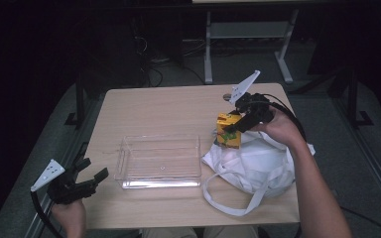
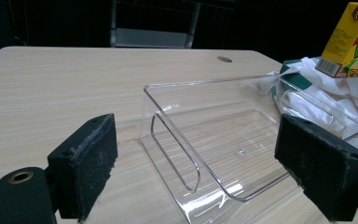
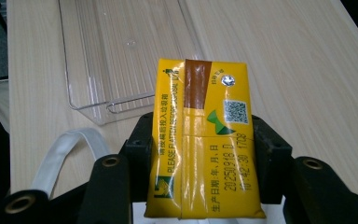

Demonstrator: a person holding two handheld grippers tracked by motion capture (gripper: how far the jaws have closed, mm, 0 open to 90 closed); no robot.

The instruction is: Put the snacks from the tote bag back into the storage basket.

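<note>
Above bag [image 1: 248, 163], clamped carton [image 1: 228, 130]

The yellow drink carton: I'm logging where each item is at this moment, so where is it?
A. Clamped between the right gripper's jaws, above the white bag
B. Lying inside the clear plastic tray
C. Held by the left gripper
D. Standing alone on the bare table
A: the right gripper has its jaws pressed on both sides of the yellow drink carton, above the white bag; the clear plastic tray holds nothing.

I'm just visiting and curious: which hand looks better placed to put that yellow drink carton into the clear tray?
The right. Its gripper already clamps the yellow carton beside the clear tray, above the white bag. The left gripper is open and holds nothing.
</note>
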